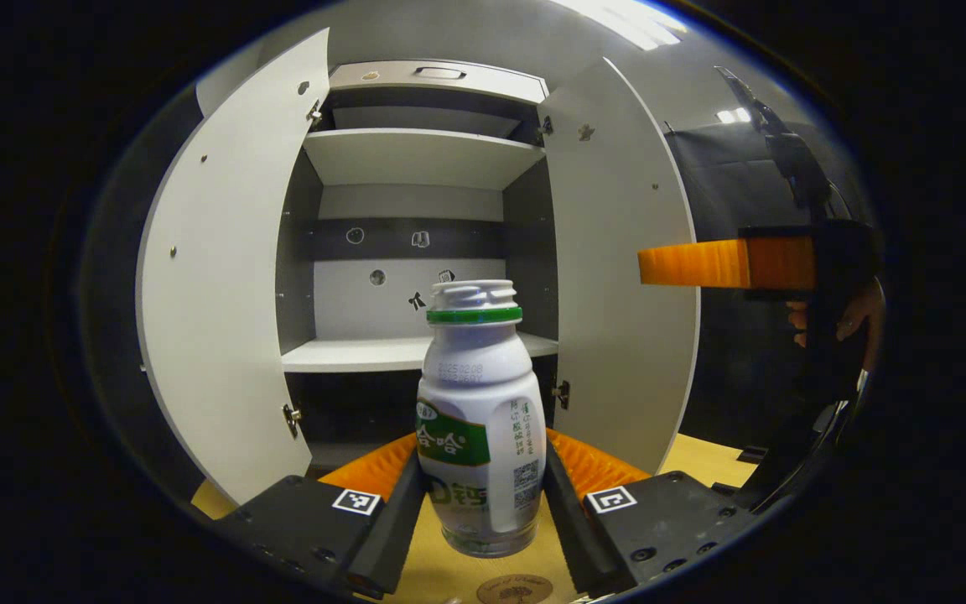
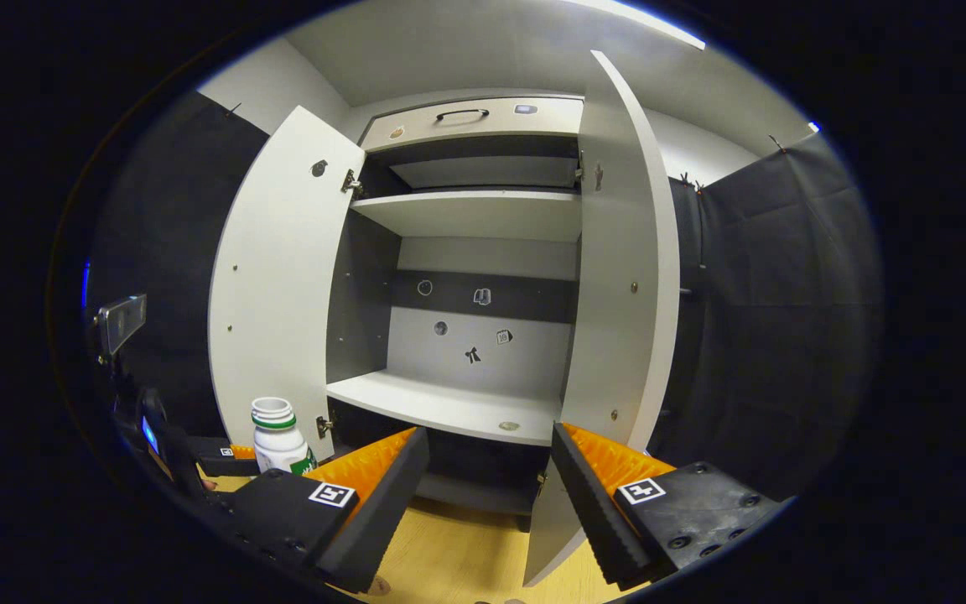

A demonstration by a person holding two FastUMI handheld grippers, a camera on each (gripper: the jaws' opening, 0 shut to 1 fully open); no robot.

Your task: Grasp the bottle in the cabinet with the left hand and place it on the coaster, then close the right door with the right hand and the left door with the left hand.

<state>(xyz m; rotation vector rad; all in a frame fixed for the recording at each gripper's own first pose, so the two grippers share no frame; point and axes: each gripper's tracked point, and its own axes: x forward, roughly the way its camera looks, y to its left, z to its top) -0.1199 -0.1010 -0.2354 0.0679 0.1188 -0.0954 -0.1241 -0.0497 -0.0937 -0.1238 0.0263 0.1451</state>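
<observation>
Left gripper view: left gripper (image 1: 483, 495) clamps bottle (image 1: 480, 419) at center, coaster (image 1: 515, 589) at bottom edge; off-center release could tip it. Right gripper (image 2: 487, 495) gapes wide, empty.

Both views sit low over the counter (image 1: 441, 570), facing the open cabinet (image 1: 416, 159) head-on from near; the right gripper view stands further right. Both share its shelves and doors.

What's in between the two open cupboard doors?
In the left gripper view, the bottle, held by the left gripper, stands in front of the gap between the left door and right door; behind are shelves.
</observation>
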